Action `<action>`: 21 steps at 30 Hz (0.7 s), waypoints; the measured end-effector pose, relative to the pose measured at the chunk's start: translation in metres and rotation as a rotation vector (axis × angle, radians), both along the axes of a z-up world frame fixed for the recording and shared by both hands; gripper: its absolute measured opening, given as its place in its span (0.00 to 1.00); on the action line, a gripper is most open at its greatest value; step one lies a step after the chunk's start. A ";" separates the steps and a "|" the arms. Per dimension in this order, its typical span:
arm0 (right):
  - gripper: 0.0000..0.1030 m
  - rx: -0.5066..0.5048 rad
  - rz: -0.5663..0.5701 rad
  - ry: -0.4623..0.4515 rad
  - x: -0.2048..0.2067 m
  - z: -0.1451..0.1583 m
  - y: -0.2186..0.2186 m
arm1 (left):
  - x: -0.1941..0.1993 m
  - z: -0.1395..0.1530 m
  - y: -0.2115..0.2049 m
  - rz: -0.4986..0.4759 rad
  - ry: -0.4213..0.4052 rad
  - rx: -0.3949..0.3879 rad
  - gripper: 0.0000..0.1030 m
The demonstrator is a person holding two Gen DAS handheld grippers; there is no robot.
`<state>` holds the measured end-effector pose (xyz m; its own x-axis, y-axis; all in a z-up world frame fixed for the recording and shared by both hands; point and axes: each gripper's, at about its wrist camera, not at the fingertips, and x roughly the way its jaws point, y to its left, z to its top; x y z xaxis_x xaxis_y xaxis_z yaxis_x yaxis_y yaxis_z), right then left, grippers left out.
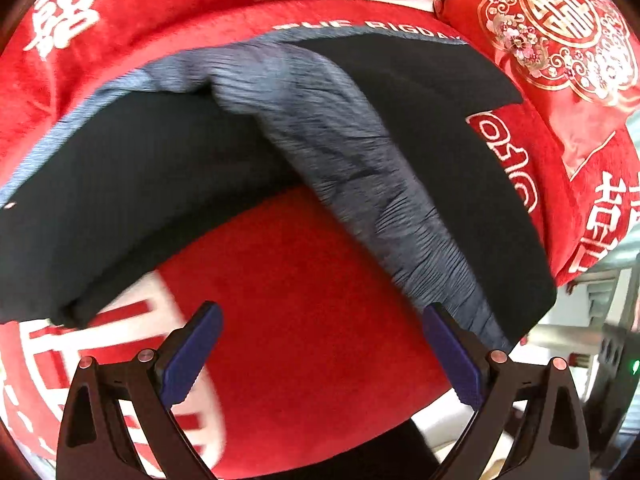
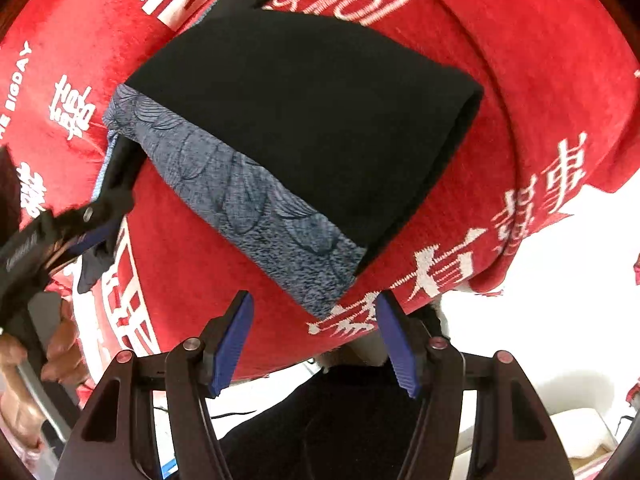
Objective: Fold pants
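Pants [image 2: 304, 120] lie folded; only left view shows cushion [image 1: 560, 32].

A red blanket [image 1: 312, 280] with white characters covers the surface. A red embroidered cushion [image 1: 560, 40] lies on it.

Red plush bedspread [image 1: 304, 280] with white characters, spread over a bed. Red embroidered pillow [image 1: 560, 36] with gold and white medallion at the far right corner. Bright white floor [image 2: 540, 320] beyond the bedspread's edge in the right wrist view, strongly lit.
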<state>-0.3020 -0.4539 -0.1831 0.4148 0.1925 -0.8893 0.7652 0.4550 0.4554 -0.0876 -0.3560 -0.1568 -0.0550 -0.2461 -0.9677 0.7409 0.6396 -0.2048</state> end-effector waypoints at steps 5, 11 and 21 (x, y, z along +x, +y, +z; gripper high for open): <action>0.57 0.046 0.027 -0.131 0.000 0.001 -0.010 | -0.007 -0.016 -0.024 -0.003 0.066 -0.006 0.97; 0.54 0.098 0.038 -0.224 -0.006 -0.003 -0.016 | -0.011 -0.013 -0.033 -0.008 0.098 -0.035 0.97; 0.05 0.263 -0.031 -0.271 -0.010 -0.016 -0.025 | -0.030 -0.013 -0.068 -0.067 0.123 -0.032 0.38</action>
